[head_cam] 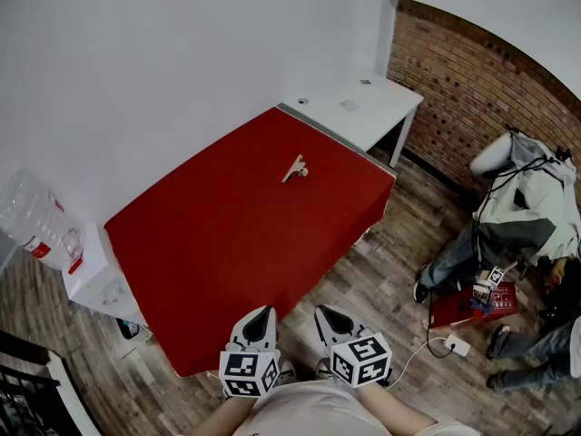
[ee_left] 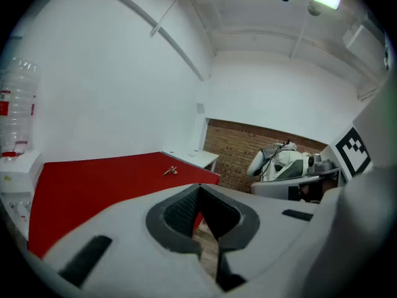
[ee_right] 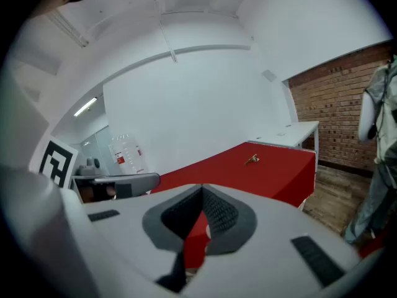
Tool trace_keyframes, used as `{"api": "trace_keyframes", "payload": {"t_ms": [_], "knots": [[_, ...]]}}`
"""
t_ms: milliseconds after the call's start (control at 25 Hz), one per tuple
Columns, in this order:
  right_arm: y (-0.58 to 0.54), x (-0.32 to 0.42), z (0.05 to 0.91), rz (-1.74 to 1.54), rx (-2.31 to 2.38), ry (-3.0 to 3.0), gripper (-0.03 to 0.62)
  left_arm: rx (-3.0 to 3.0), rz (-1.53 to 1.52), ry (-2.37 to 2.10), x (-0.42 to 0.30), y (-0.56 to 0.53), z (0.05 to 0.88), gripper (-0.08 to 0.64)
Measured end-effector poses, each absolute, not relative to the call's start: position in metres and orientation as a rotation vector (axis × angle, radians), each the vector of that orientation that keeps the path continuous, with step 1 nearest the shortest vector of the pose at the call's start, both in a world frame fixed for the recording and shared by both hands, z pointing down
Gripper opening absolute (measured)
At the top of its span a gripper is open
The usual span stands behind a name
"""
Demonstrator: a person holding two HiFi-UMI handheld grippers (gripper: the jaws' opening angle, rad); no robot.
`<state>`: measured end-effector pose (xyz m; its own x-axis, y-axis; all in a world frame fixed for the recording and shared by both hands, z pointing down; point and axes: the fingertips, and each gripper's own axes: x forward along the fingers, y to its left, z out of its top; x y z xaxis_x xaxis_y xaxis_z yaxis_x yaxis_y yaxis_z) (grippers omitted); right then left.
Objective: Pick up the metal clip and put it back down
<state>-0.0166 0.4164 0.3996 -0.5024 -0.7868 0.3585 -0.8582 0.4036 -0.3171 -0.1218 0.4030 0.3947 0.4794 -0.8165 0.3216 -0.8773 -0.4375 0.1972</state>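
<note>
Jaws closed and empty on left gripper [head_cam: 262,314] and right gripper [head_cam: 328,316]. The small metal clip [head_cam: 295,169] lies far across the red table [head_cam: 227,243]; closed tips could shove it.

Left gripper [head_cam: 264,312], right gripper [head_cam: 324,312]: pale grey moulded shells narrowing to dark tips. Each carries a white cube [head_cam: 248,372] printed with black square markers. Up close, black ribbed pads [ee_left: 180,213] sit in a charcoal collar [ee_left: 248,225], with dark slots [ee_left: 87,261] in the grey housing. The person wears a pale shirt [head_cam: 313,411].
</note>
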Motion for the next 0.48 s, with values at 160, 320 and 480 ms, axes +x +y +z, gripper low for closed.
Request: {"api": "trace_keyframes", "payload": {"t_ms": [160,320,480], "knots": [[0.412,-0.022,0.401,0.701,1.493,-2.49,0.006,2.402,0.233,-1.428,-0.131,0.397,0.392,0.005],[0.411,-0.03,0.398,0.707,1.526,-2.481,0.006,2.417,0.227,-1.419,-0.145,0.392,0.388,0.005],[0.408,-0.043,0.396,0.703,1.562,-2.475,0.006,2.437,0.213,-1.393,-0.158,0.387,0.386,0.005]]}}
